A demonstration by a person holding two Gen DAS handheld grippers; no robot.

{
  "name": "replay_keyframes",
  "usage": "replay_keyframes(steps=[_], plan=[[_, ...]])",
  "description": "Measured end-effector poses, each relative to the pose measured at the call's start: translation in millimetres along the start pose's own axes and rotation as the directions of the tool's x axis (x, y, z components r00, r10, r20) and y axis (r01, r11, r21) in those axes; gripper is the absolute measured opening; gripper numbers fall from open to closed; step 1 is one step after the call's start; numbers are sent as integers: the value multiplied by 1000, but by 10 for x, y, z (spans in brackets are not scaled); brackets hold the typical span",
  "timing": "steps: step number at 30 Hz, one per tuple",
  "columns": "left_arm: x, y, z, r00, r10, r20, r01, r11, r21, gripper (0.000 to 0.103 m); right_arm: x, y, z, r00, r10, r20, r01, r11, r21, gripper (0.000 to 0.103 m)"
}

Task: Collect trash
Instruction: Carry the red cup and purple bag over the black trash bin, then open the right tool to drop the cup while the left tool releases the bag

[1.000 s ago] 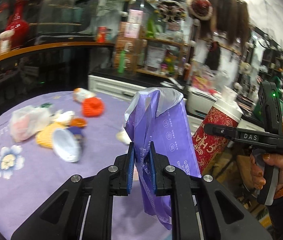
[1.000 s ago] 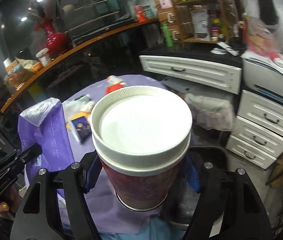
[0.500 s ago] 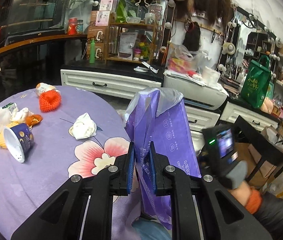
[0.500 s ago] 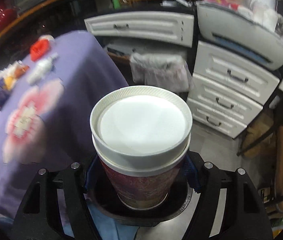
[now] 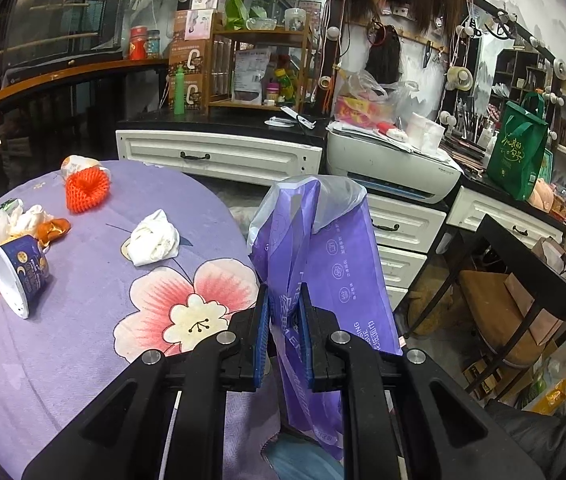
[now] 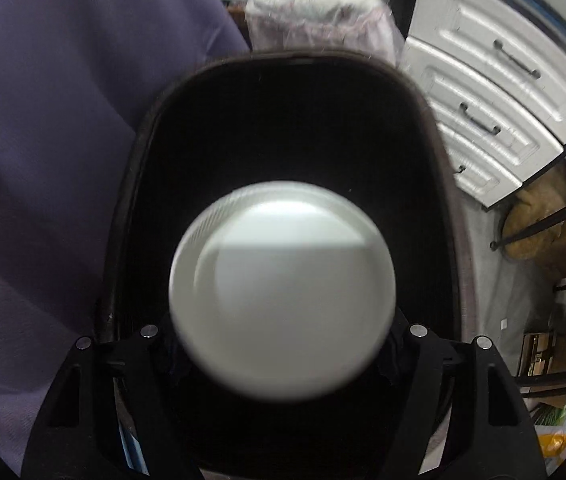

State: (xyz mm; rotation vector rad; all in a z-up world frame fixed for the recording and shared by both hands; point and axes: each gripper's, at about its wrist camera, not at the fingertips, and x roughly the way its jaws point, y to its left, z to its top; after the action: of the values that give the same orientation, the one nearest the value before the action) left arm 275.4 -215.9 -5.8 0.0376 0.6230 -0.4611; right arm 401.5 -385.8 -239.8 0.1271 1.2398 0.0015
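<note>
- Right gripper (image 6: pixel 283 344) clasps a lidded paper cup (image 6: pixel 282 292) directly above the open black bin (image 6: pixel 423 128).
- Left gripper (image 5: pixel 284 340), jaws narrow, pinches a purple plastic bag (image 5: pixel 335 264) beside the table (image 5: pixel 83 360).
- Risk: released off-centre, the cup could strike the rim and spill.

Thin glossy plastic bag (image 5: pixel 323 264); matt woven tablecloth (image 5: pixel 83 320); smooth matt plastic lid (image 6: pixel 283 292); matt black bin (image 6: pixel 283 120).
</note>
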Motion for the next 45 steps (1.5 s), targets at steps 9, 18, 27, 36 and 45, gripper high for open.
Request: replay_keyframes(steps=[9, 18, 27, 36, 45], plan=[[94, -35, -25, 1000, -3, -19, 3, 1000, -2, 14, -186, -10, -51, 998, 10, 59, -10, 1000, 12, 71], [436, -149, -98, 996, 6, -86, -4, 1000, 25, 14, -1061, -383, -360, 965, -112, 236, 99, 993, 66, 71], [1050, -514, -314, 978, 45, -203, -19, 992, 128, 14, -1557, -1031, -881, 929, -210, 304, 141, 962, 234, 71], [1388, -714, -479, 964, 76, -255, -25, 980, 197, 14, -1520, -1238, -1142, 931, -211, 296, 137, 958, 252, 71], [1541, -723, -572, 958, 96, -270, -42, 979, 199, 68, -1485, -1190, -1280, 937, -198, 288, 118, 955, 271, 71]])
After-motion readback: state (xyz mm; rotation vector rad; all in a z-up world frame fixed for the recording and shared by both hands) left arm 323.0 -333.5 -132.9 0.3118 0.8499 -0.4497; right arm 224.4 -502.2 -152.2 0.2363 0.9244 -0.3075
